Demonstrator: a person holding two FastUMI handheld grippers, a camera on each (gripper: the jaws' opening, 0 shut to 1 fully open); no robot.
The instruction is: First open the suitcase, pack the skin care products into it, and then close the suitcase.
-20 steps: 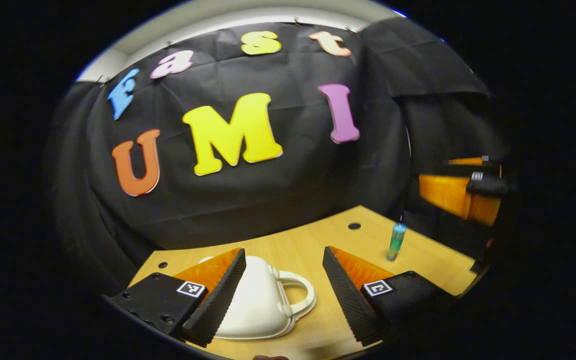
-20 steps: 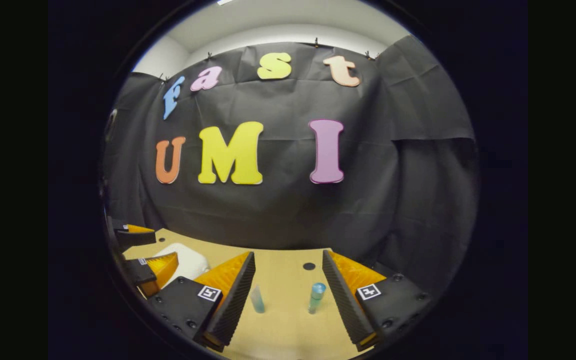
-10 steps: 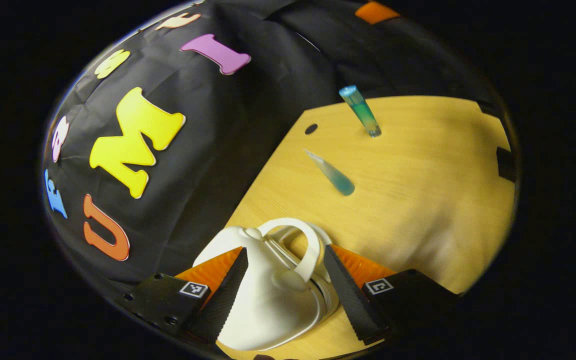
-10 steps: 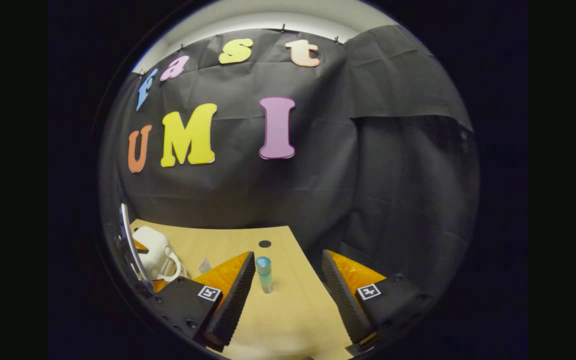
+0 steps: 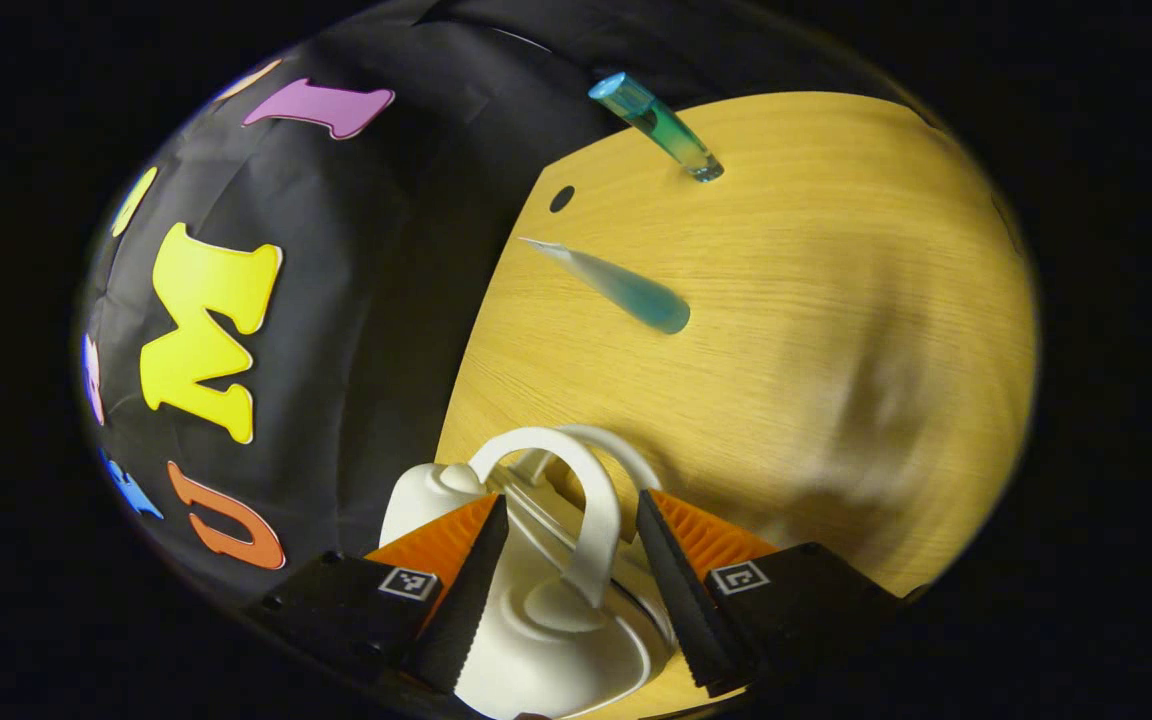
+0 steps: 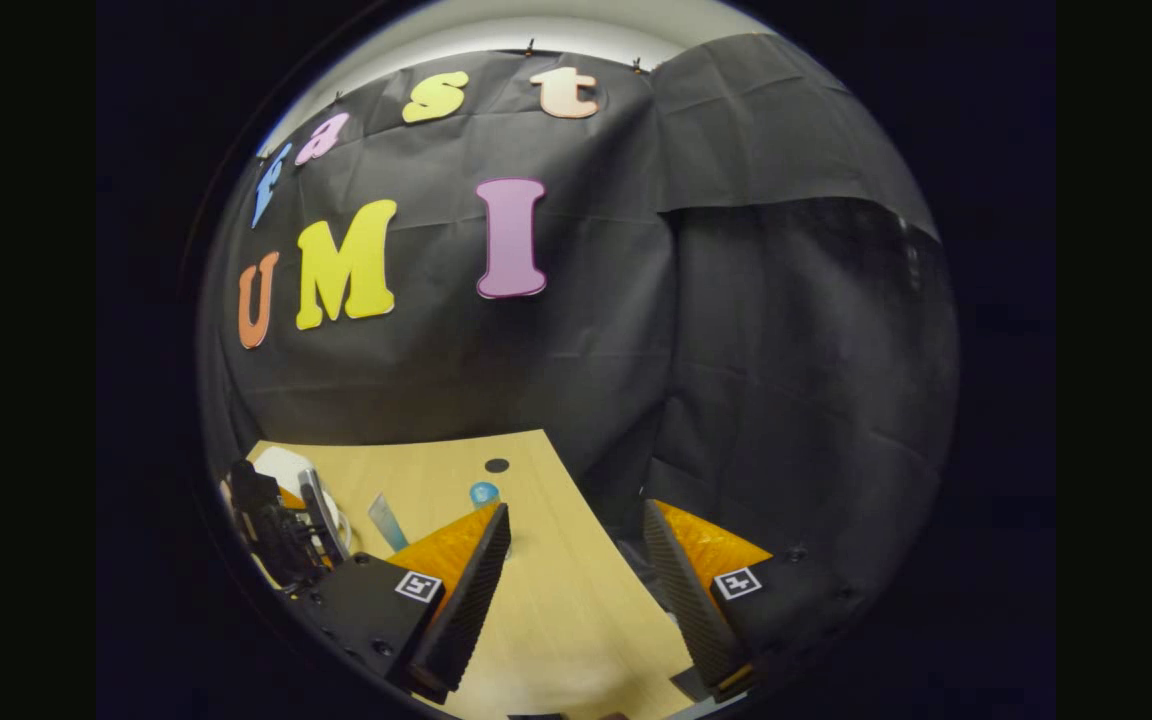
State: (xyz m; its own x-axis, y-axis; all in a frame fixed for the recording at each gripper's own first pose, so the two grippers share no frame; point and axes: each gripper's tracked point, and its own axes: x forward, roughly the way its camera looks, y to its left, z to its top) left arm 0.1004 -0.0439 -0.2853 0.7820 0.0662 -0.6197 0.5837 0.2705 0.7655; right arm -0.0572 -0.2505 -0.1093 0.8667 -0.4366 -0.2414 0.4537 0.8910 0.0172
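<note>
Between left gripper (image 5: 566, 590) fingers — white suitcase (image 5: 546, 640), handle upright, untouched

The suitcase (image 5: 536, 630) sits on the table (image 5: 836, 330) close to the edge along the booth's wall, with its handle (image 5: 591, 520) between the left gripper (image 5: 566, 590) fingers. Further along that same edge there's a tube (image 5: 626, 288), and past it a bottle (image 5: 658, 125) near the far corner, next to a hole (image 5: 562, 198) in the table. The right gripper (image 6: 576, 590) is over the table's other side, near that corner.
</note>
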